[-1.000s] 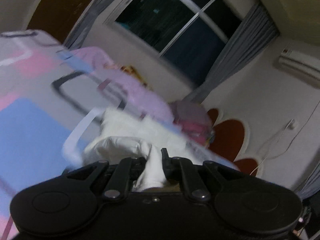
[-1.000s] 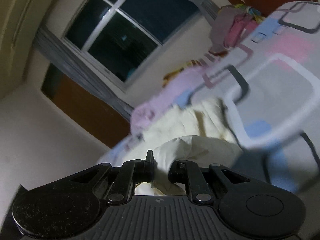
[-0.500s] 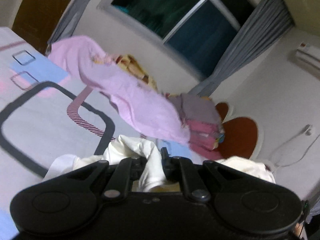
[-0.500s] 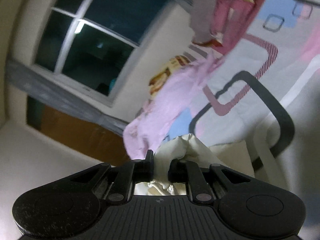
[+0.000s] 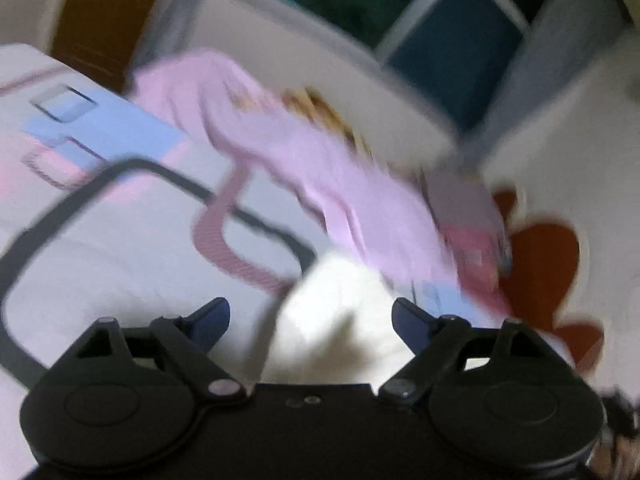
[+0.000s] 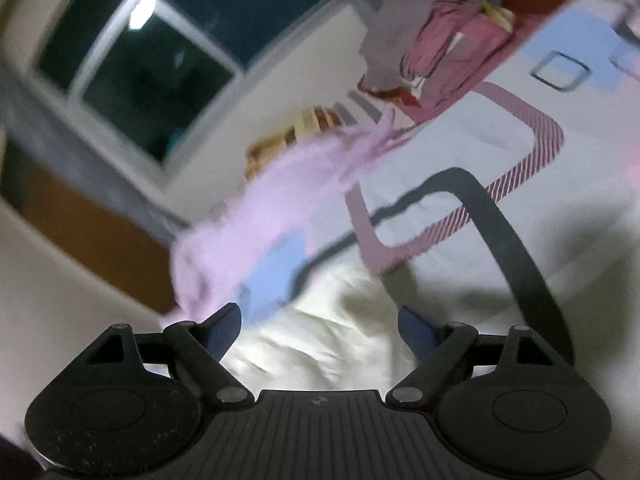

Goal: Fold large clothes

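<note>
A cream-white garment [image 5: 340, 320] lies bunched on the patterned bed sheet [image 5: 120, 240], just ahead of my left gripper [image 5: 310, 316], which is open with its jaws wide apart on either side of the cloth. In the right wrist view the same cream garment [image 6: 328, 332] lies between the spread jaws of my right gripper [image 6: 320, 324], which is also open. Neither gripper holds the cloth. Both views are blurred by motion.
A lilac garment [image 5: 320, 168] lies across the bed behind the cream one, also seen in the right wrist view [image 6: 272, 208]. A pile of pink and grey clothes [image 6: 436, 40] sits near the headboard [image 5: 540, 264]. A dark window [image 5: 420, 12] is beyond.
Both grippers were shut on the cream garment in the earlier frames; now both have opened and let it go onto the bed.
</note>
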A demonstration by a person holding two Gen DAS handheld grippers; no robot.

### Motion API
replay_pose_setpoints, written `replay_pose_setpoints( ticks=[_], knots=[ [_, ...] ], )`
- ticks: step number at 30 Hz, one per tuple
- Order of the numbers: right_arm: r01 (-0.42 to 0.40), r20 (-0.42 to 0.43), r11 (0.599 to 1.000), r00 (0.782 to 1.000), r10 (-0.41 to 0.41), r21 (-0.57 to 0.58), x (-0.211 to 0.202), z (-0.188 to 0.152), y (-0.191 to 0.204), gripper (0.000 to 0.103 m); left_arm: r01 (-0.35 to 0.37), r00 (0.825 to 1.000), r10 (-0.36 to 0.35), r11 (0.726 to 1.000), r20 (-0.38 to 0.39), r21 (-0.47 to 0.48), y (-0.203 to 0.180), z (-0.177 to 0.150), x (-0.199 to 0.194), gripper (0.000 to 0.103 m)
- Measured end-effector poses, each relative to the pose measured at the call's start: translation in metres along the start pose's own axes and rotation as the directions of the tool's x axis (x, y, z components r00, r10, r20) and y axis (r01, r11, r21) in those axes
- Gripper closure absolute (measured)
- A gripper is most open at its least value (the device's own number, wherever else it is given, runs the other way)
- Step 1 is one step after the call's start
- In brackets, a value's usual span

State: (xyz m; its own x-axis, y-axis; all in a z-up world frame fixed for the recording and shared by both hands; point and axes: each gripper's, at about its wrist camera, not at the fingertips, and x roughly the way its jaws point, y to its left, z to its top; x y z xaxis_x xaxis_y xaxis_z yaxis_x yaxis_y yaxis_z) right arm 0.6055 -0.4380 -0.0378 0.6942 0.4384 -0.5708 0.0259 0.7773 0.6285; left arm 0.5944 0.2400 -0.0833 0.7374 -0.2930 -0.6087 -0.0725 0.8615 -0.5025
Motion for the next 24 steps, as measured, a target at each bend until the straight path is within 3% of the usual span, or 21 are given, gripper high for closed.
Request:
replay_pose_setpoints(
  ticks=[4,6,7,8,9,10,13,15,18,21,22,24],
  knots=[
    [0.036,-0.080,0.998,0.996,-0.041,-0.059,0.033,-0.004,0.001,0.017,0.001,0.991,0.010,0.997,-0.137,0.081,-0.006,0.001,0.030,0.017],
    [-0.004,-0.117,0.999,0.993,-0.002,-0.044,0.046,-0.012,-0.002,0.022,-0.026,0.989,0.039,0.995,-0.142,0.092,-0.007,-0.002,0.043,0.035],
    [-0.010,-0.118,0.999,0.993,0.004,-0.054,0.048,-0.014,-0.002,0.034,-0.003,0.988,0.018,0.996,-0.152,0.093,-0.007,-0.004,0.047,0.063],
    [-0.006,-0.123,0.998,0.992,-0.002,-0.064,0.050,-0.016,-0.001,0.062,0.023,0.986,-0.009,0.996,-0.164,0.084,-0.008,-0.006,0.051,0.081],
    [0.003,-0.116,0.997,0.993,-0.012,-0.077,0.050,-0.019,-0.001,0.083,0.033,0.987,-0.019,0.996,-0.157,0.087,-0.012,-0.007,0.051,0.088],
    [0.004,-0.087,0.995,0.996,-0.012,-0.098,0.048,-0.020,0.000,0.090,0.042,0.991,-0.029,0.994,-0.127,0.103,-0.016,-0.010,0.047,0.097],
    [0.019,0.057,0.981,0.998,-0.008,-0.194,0.028,-0.023,0.017,0.091,0.115,0.993,-0.117,0.991,0.026,0.065,-0.013,-0.009,0.025,0.098],
    [0.051,0.097,0.964,0.995,-0.027,-0.261,0.026,-0.026,0.028,0.091,0.143,0.985,-0.148,0.988,0.088,0.063,-0.011,-0.009,0.018,0.098],
    [0.137,0.085,0.944,0.990,-0.116,-0.301,0.047,-0.030,0.034,0.091,0.073,0.996,-0.076,0.995,0.042,0.065,-0.013,-0.008,0.039,0.098],
    [0.220,-0.086,0.934,0.964,-0.253,-0.280,0.093,-0.042,0.017,0.089,-0.030,0.997,0.034,0.998,-0.076,0.056,-0.013,-0.012,0.072,0.091],
    [0.220,-0.077,0.939,0.966,-0.248,-0.265,0.096,-0.045,0.014,0.088,-0.062,0.994,0.067,0.997,-0.091,0.053,-0.012,-0.015,0.079,0.082],
    [0.217,-0.069,0.950,0.969,-0.238,-0.224,0.096,-0.047,0.009,0.088,-0.057,0.994,0.058,0.998,-0.090,0.006,-0.004,-0.015,0.085,0.081]
  ],
)
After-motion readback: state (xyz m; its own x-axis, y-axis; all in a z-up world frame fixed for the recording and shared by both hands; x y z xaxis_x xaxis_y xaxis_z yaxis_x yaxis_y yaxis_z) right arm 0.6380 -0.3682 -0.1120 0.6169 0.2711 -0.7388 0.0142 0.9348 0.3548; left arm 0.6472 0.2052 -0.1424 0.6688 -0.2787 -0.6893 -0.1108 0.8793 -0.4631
